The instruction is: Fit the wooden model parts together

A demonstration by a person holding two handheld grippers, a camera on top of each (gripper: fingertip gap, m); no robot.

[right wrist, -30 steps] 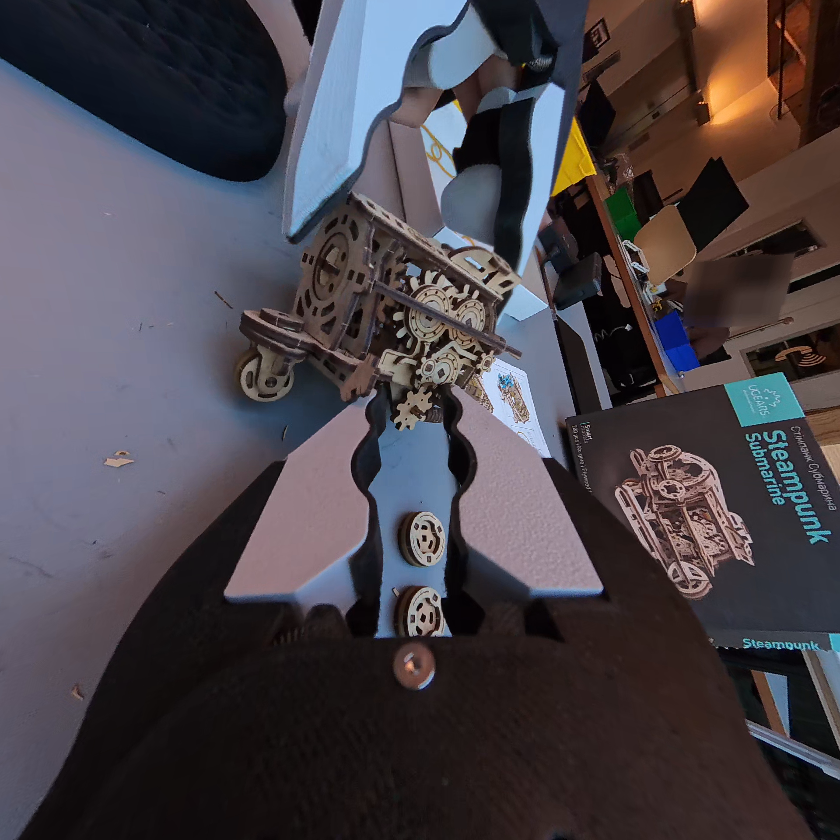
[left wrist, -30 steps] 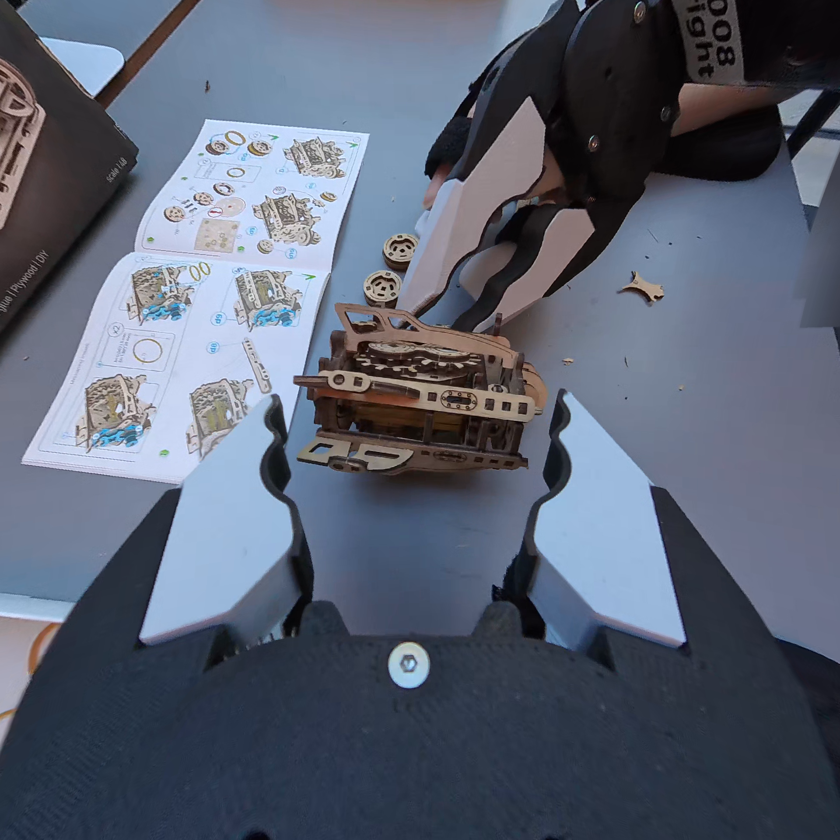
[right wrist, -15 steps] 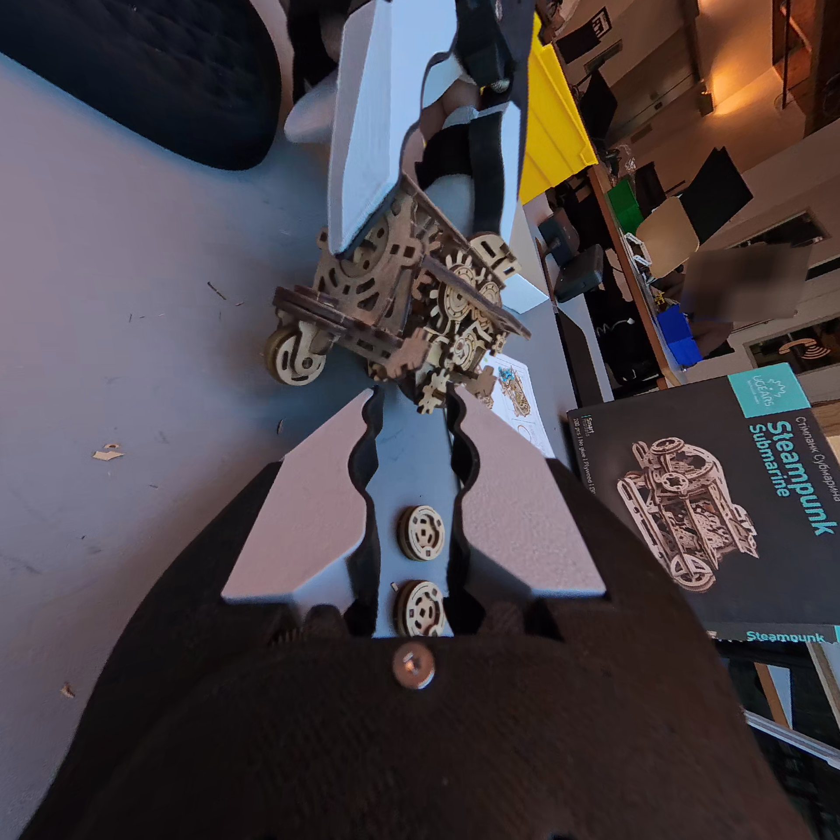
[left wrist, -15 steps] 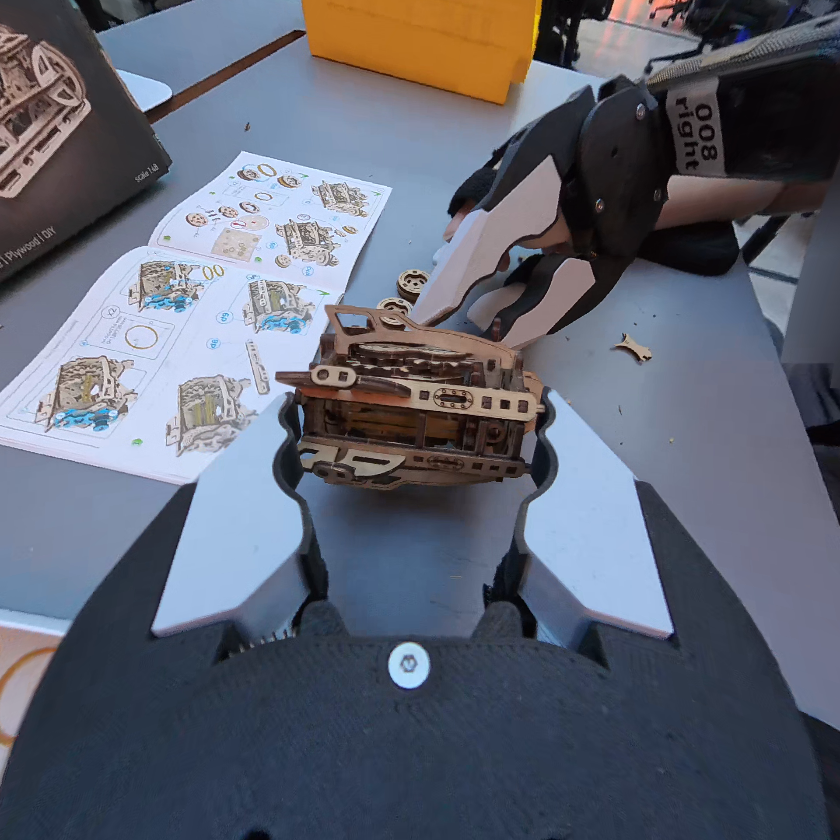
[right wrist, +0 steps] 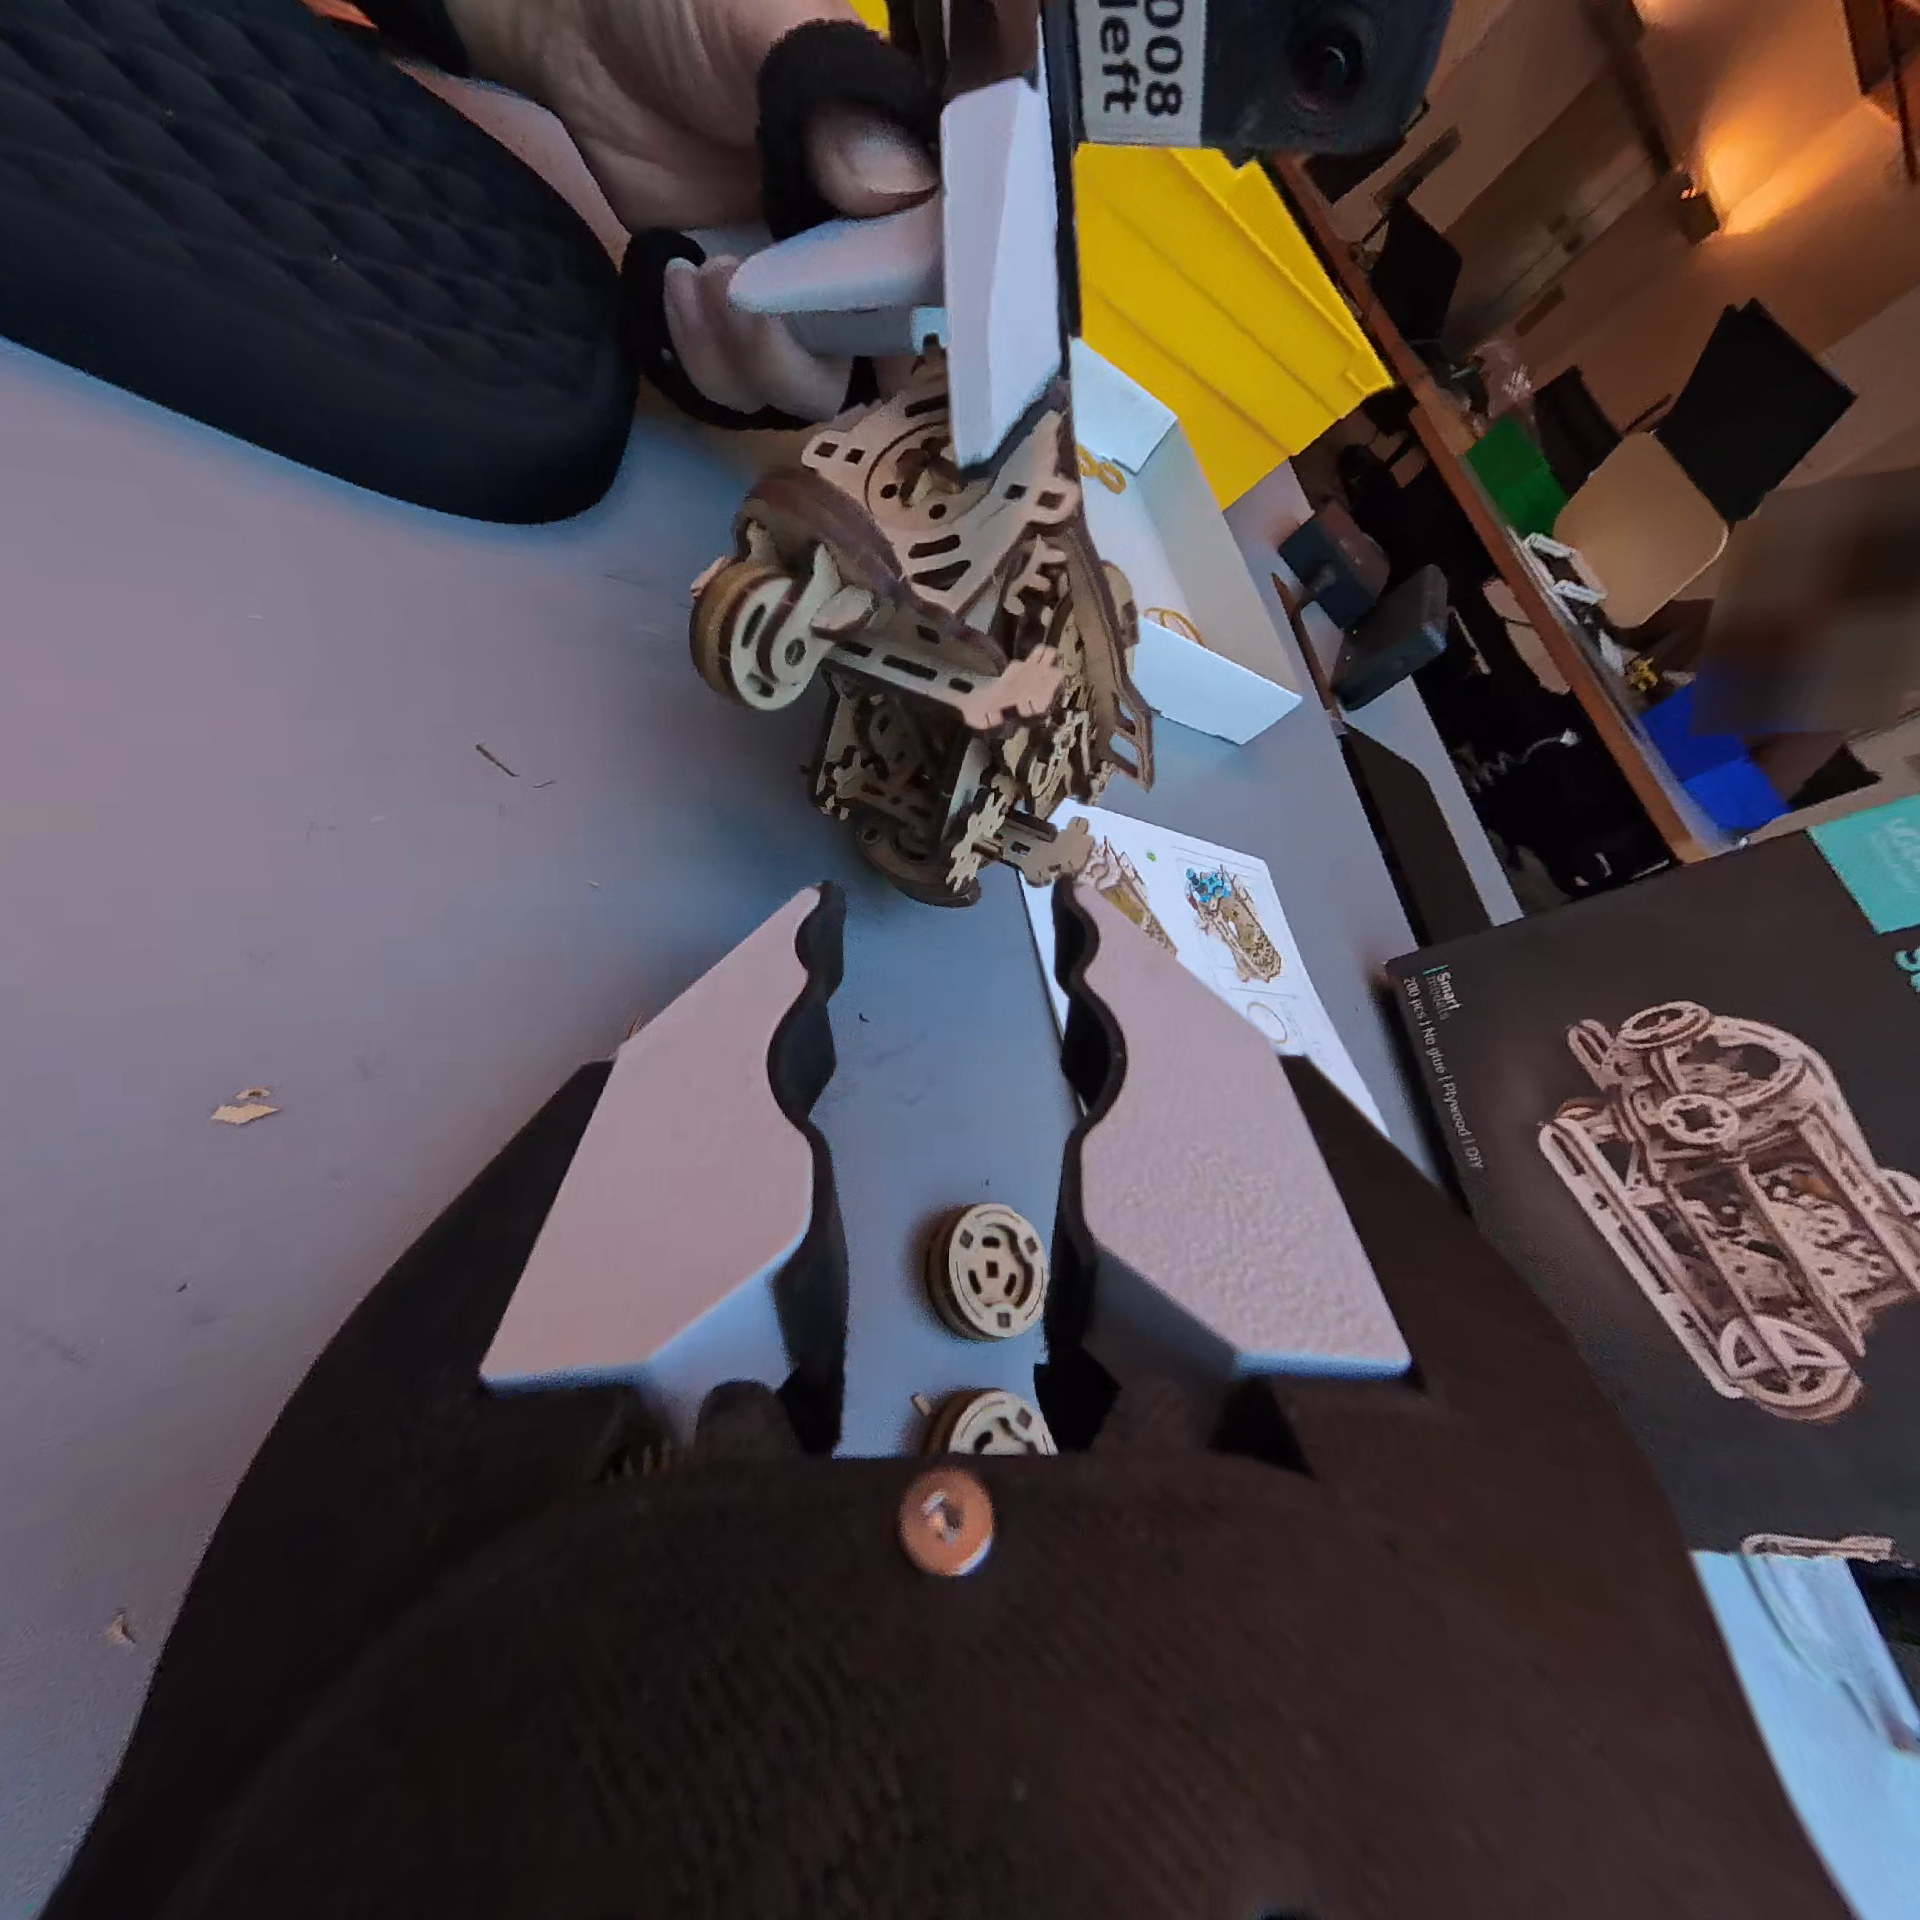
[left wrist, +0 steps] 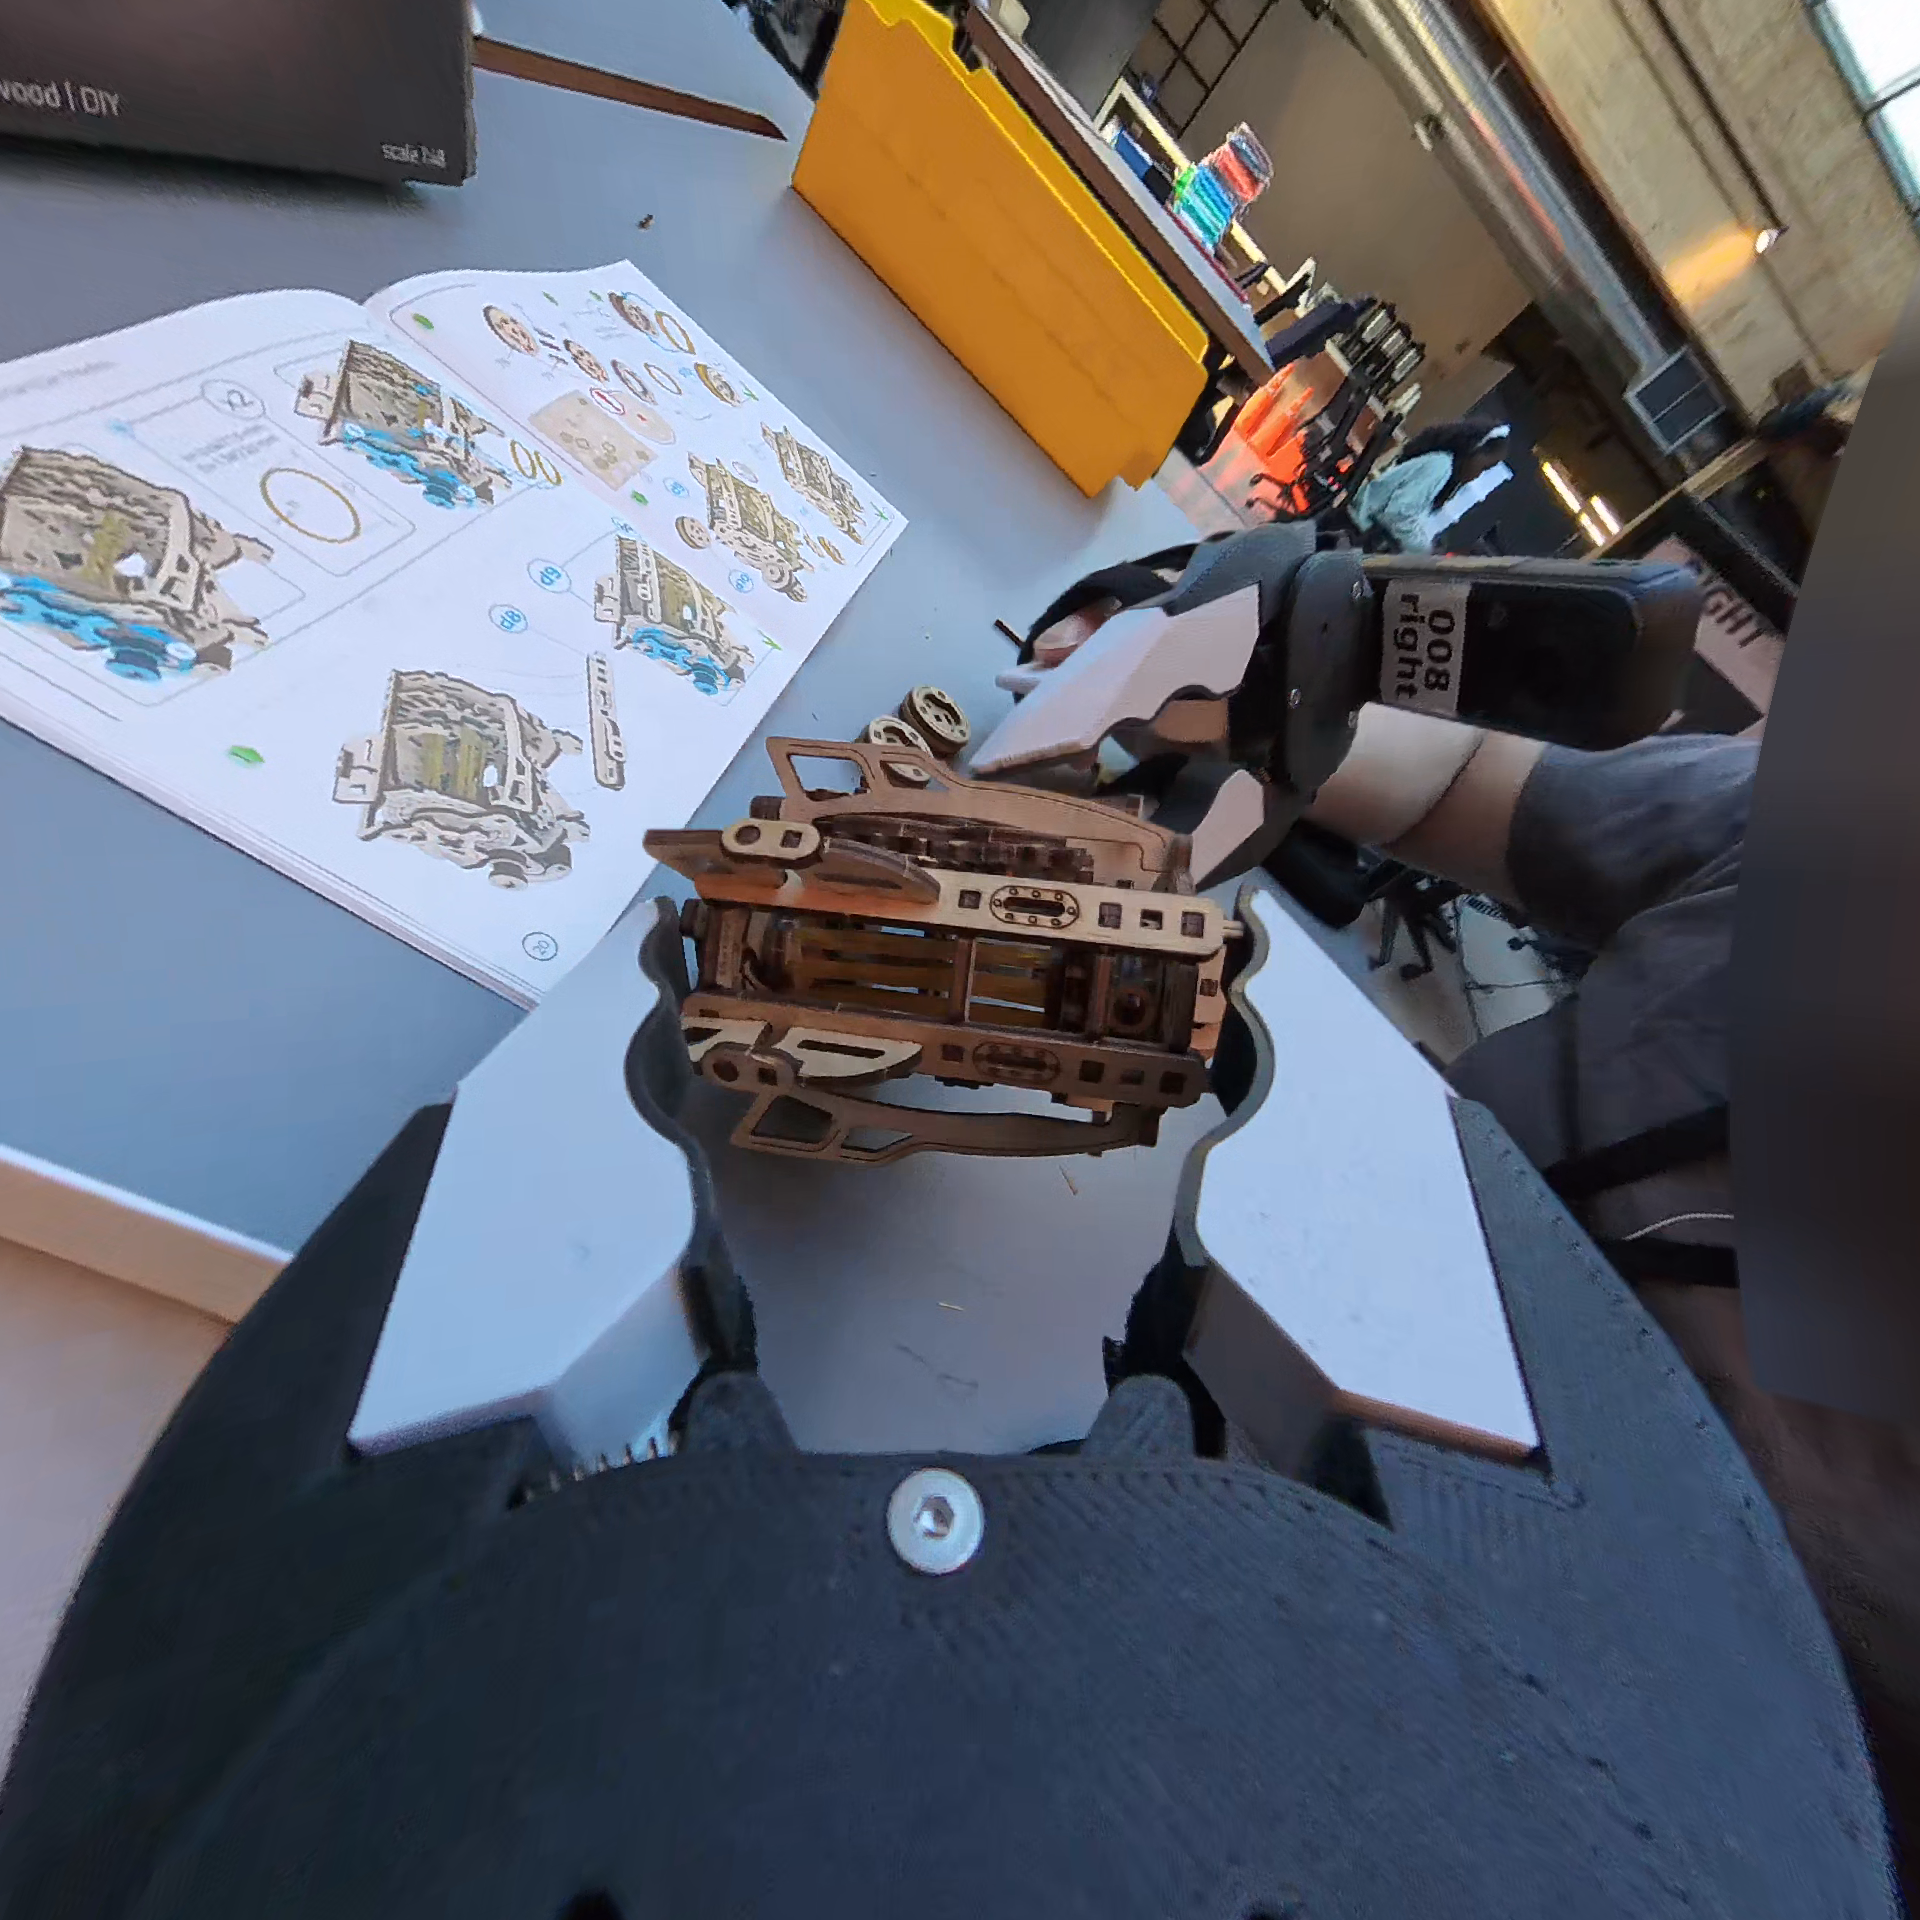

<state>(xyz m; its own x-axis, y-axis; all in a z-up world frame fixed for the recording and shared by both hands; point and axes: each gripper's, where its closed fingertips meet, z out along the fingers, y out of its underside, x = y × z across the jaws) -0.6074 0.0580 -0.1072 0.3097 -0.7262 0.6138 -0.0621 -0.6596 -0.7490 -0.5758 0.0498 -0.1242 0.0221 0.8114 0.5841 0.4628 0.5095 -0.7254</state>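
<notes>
The part-built wooden model [left wrist: 956, 966], a boxy frame full of gears, sits between the fingers of my left gripper [left wrist: 951, 925], which is shut on its two ends and holds it tilted, off or barely on the grey table [left wrist: 260, 1018]. In the right wrist view the model [right wrist: 914, 665] hangs under the left gripper's finger [right wrist: 997, 312], a wheel facing left. My right gripper [right wrist: 945, 904] is open and empty, its tips just short of the model. Two loose wooden wheels [right wrist: 987, 1283] lie on the table between its fingers; they also show behind the model [left wrist: 935, 717].
An open instruction booklet [left wrist: 416, 540] lies left of the model. A dark kit box [right wrist: 1714, 1195] lies at the right gripper's right. A yellow bin [left wrist: 987, 239] and a small white box [right wrist: 1174, 582] stand beyond. A wood scrap [right wrist: 244, 1107] lies on the table, with a black cushion [right wrist: 260, 260] at the far left. My right fingertips sit around 5 centimetres from my left ones.
My left gripper moved forward around the model, shut on it, and lifted and tilted it. My right gripper stayed open over the two wheels, now slightly farther from the model.
</notes>
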